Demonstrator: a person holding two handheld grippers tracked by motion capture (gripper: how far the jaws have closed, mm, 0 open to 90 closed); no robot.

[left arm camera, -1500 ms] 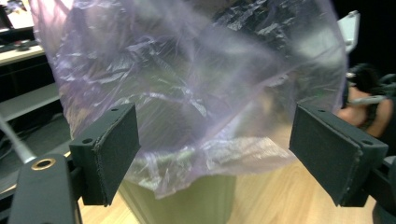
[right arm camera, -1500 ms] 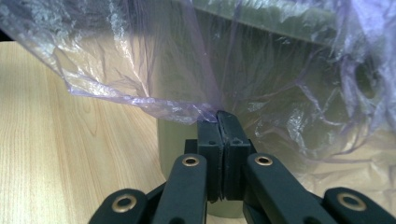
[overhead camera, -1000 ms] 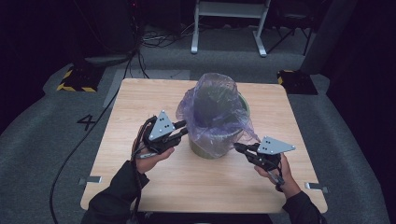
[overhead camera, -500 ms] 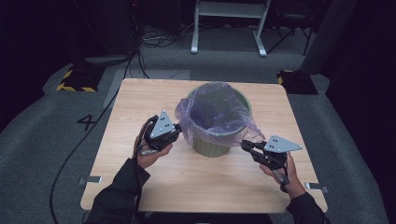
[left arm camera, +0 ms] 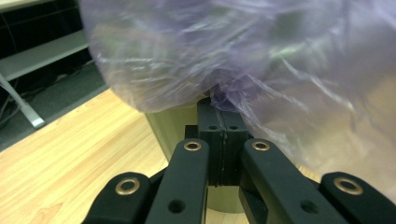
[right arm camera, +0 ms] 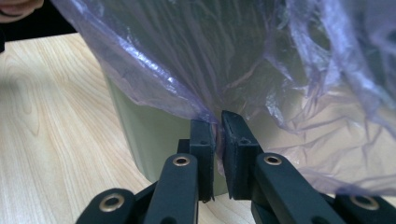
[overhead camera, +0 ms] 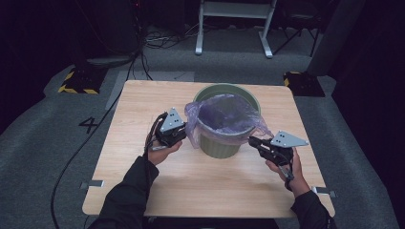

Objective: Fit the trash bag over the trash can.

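a second ago the purple bag (overhead camera: 224, 117) stood puffed up high over the green bin (overhead camera: 224, 143); now it is pulled down, its mouth is open inside the bin and its edge is folded over the near rim. both hands are lower than before, down at the sides of the bin.

the bin stands at the centre of the wooden table (overhead camera: 143, 109), a little toward the upper edge. bare wood lies free at the left, at the right and along the whole lower part of the frame, and the table edges are well apart from the bin.

our left gripper (overhead camera: 177, 134) is just left of the bin; in the left gripper view its pads (left arm camera: 223, 135) are pressed together with the bag film pinched at their tips. our right gripper (overhead camera: 253, 141) is at the lower right of the bin; its jaws have just been closing, and in the right gripper view the pads (right arm camera: 233, 135) stand nearly together, with a fold of the bag caught between them.
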